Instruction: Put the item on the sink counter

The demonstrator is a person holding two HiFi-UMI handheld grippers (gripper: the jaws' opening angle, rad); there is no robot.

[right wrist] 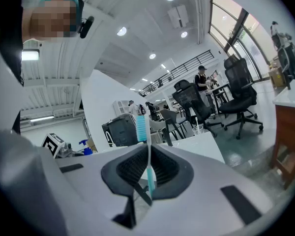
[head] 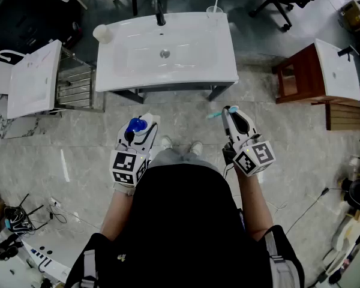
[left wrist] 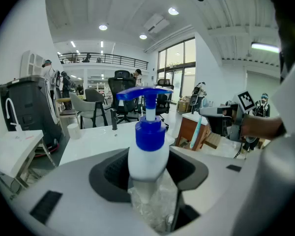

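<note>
One pump bottle and one toothbrush sit clamped.

The pump bottle is white with a blue pump head, the toothbrush pale teal, the left hand-held gripper and right hand-held gripper white with black pads (cubes patterned in black-and-white squares), the upper-centre counter white, and the floor marbled grey.

Before sink, left hand-held gripper with pump bottle, right hand-held gripper with toothbrush
</note>
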